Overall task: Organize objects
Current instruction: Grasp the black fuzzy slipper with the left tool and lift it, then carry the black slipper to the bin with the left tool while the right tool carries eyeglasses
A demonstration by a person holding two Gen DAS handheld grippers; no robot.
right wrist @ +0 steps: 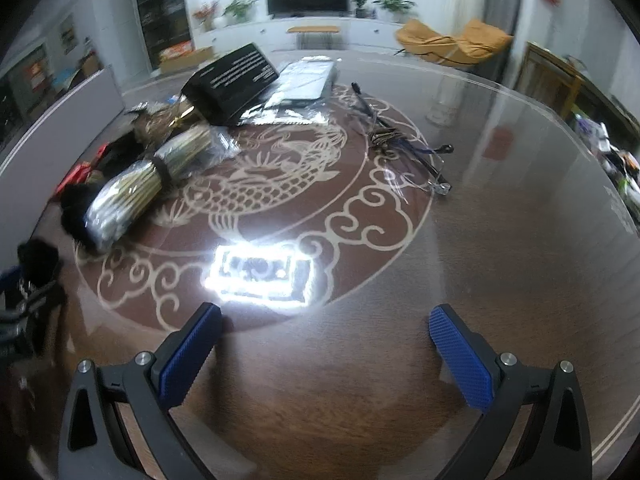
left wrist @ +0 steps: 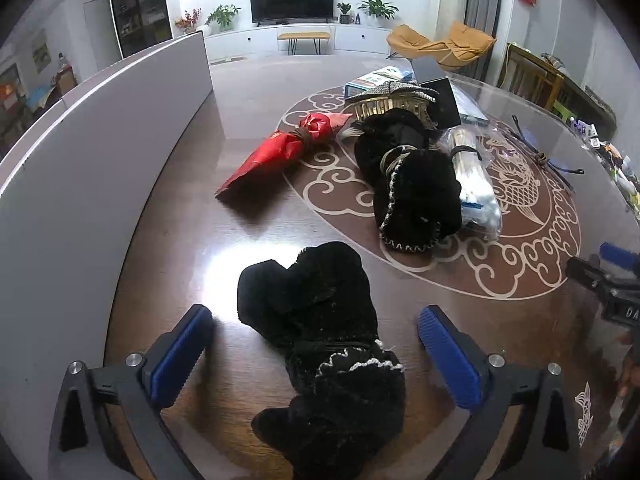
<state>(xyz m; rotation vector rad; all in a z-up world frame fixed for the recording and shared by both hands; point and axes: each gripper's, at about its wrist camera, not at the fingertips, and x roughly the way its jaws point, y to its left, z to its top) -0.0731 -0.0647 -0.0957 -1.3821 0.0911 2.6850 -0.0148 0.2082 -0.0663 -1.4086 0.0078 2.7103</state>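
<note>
On the glossy dark-brown surface [left wrist: 192,208] with its pale dragon-and-cloud inlay, things are lying scattered, and the tidying is looking only just begun. Largest is the white upright panel [left wrist: 80,168], which is running along the left edge. Next comes the heap at the middle: a second fuzzy black fabric piece with a pale stitched edge [left wrist: 416,196], a clear plastic-wrapped bundle of pale sticks [left wrist: 476,184] just beside it, and a red foil-wrapped cone tied with brown cord [left wrist: 280,148] to the heap's left.

Nearest is a fuzzy black fabric piece with white scalloped trim [left wrist: 320,344], which is lying between the blue pads of the left hand-held gripper [left wrist: 316,336]; the jaws are standing wide apart, and neither pad is touching the cloth. The right hand-held gripper [right wrist: 326,344] is hovering over bare wood, jaws likewise spread, with nothing between them.

Handling this step well is probably meaning a low, centred approach: soft pile is giving under the pads, so closing across the thicker middle rather than the trim would likely be holding better.

The near end of the cloth is running out of the lower frame, so its full shape is staying unclear. Lamp glare is washing out a patch of the surface in the right wrist view. The dark-framed spectacles [right wrist: 416,160] are looking thin and partly blurred.
</note>
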